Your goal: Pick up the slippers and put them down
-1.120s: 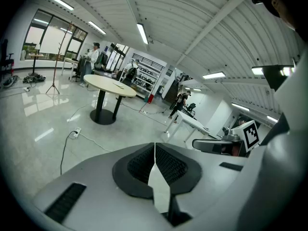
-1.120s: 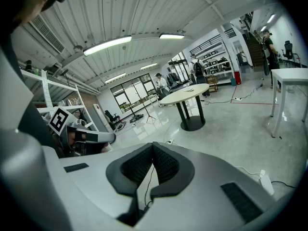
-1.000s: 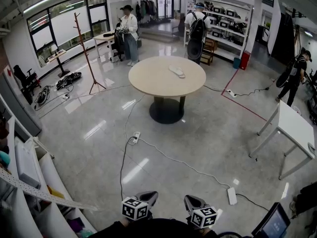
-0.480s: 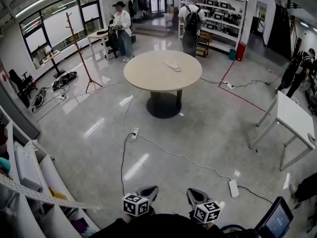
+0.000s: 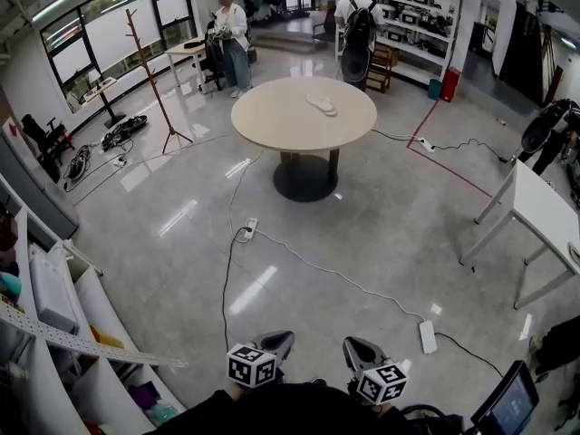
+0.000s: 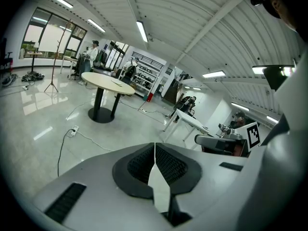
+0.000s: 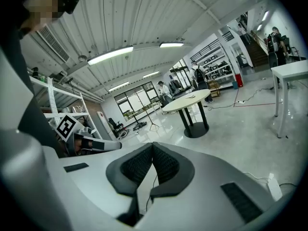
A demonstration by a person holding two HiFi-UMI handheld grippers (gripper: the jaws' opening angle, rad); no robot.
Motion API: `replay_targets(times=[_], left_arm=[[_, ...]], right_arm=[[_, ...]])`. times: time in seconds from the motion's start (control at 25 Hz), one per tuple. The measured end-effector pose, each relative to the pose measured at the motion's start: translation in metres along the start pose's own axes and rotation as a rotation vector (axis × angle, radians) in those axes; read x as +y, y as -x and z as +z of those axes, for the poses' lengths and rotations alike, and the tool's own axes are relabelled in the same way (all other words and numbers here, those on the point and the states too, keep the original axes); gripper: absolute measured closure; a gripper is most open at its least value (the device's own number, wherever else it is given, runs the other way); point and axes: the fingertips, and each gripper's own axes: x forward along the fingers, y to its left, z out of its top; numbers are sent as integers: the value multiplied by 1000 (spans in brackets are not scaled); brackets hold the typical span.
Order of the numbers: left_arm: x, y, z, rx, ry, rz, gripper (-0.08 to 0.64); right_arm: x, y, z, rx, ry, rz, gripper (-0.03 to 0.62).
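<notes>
**Colleague:** Where does the slipper lie from your grippers?

**Operator:** In the head view I see a pale slipper [image 5: 322, 105] on the round table [image 5: 272, 130]. It is well away from me across the glossy floor [image 5: 381, 234], at about twelve o'clock. It rests on the table's far half, toward one o'clock from the tabletop's middle. I can make out only one pale shape, and I cannot tell whether it is a single slipper or a pair lying together.

**Colleague:** And your fingers?

**Operator:** The left gripper [image 5: 275, 339] and right gripper [image 5: 353, 344] sit side by side at the bottom edge. In each gripper view the fingers are pressed together with nothing between them.

**Colleague:** How does the slipper lie?

**Operator:** Its long axis runs from ten o'clock to four o'clock. It is too small for me to tell which end is the toe.

**Colleague:** Which hand is nearer?

**Operator:** I judge the right one, slightly, because the slipper lies a little right of my midline.
</notes>
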Motion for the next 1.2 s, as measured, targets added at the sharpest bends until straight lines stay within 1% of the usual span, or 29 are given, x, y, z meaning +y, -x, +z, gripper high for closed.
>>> replay_targets(times=[0.12, 0.28, 0.44, 0.6, 0.76, 0.88, 1.04, 1.12, 1.2], left_arm=[[-10, -4, -11, 15, 2, 0, 538], [-12, -4, -16, 26, 27, 17, 538], [0, -20, -6, 44, 31, 42, 537], [19, -45, 10, 54, 43, 38, 537], [37, -65, 28, 58, 38, -8, 538], [63, -80, 60, 52, 21, -43, 537], [105, -88, 109, 36, -2, -86, 537], [133, -90, 124, 29, 9, -97, 537], [160, -91, 136, 18, 32, -99, 537]], right_arm=[[-2, 6, -4, 3, 19, 11, 586], [-8, 10, -10, 26, -6, 19, 586], [-21, -6, -6, 44, -2, 26, 586], [-35, -40, 4, 72, 22, 48, 586], [-50, -59, 16, 67, 17, -15, 586], [-59, -91, 34, 58, 7, -64, 586], [-61, -142, 61, 69, 4, -144, 586], [-62, -168, 69, 81, -9, -179, 586], [-60, -194, 76, 99, -5, -195, 586]])
